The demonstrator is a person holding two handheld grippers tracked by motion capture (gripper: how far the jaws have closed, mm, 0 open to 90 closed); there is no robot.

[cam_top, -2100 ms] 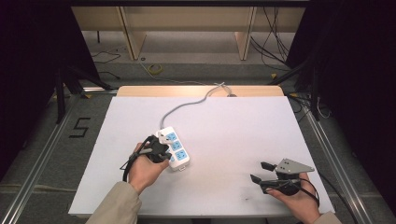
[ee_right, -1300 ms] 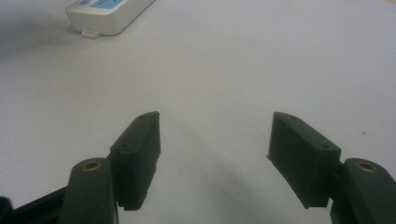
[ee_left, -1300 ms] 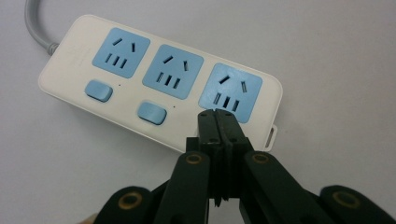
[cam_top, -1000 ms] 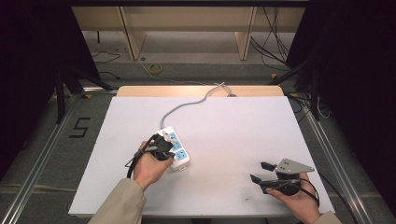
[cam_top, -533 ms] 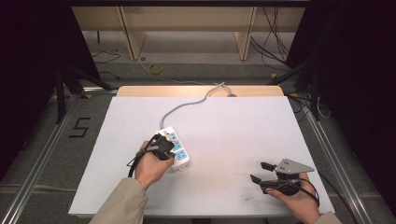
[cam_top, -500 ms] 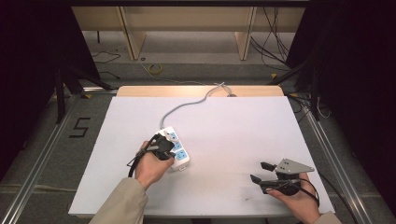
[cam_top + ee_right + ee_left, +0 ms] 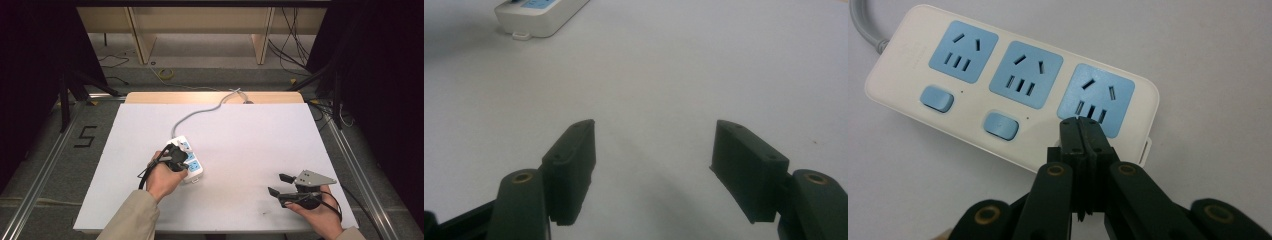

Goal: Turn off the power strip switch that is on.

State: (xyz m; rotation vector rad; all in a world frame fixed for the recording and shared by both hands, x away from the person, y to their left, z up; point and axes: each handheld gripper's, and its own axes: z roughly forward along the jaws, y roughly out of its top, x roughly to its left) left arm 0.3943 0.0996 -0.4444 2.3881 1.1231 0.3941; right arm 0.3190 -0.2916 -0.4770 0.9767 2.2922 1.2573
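From the high view, your left gripper point(image 7: 176, 156) sits over the near end of the white power strip point(image 7: 192, 159), which lies on the left half of the white table point(image 7: 250, 140), angled so its far end points up and to the left. A grey cord point(image 7: 200, 110) leaves that far end and curves away to the table's far edge. Your left hand point(image 7: 162, 177) covers most of the tool here. Your right gripper point(image 7: 280, 184) rests low near the front right corner of the table, well apart from the strip, its jaws pointing left with a gap between them, held in your right hand point(image 7: 320, 212).

In the left gripper view, your jaws are pressed flat together with nothing between them. Their joined tips rest at the lower edge of the third blue socket point(image 7: 1095, 99), where a switch would sit in line with the two blue rocker switches point(image 7: 937, 98) beside the other sockets; the tips cover that spot, so I cannot tell whether they press on it. The strip point(image 7: 1013, 140) runs diagonally, cord end at upper left.

In the right gripper view, your jaws stand wide apart and hold nothing; bare table point(image 7: 654, 90) lies between them. The near end of the power strip point(image 7: 541, 17) shows at the top left, far from the tips.
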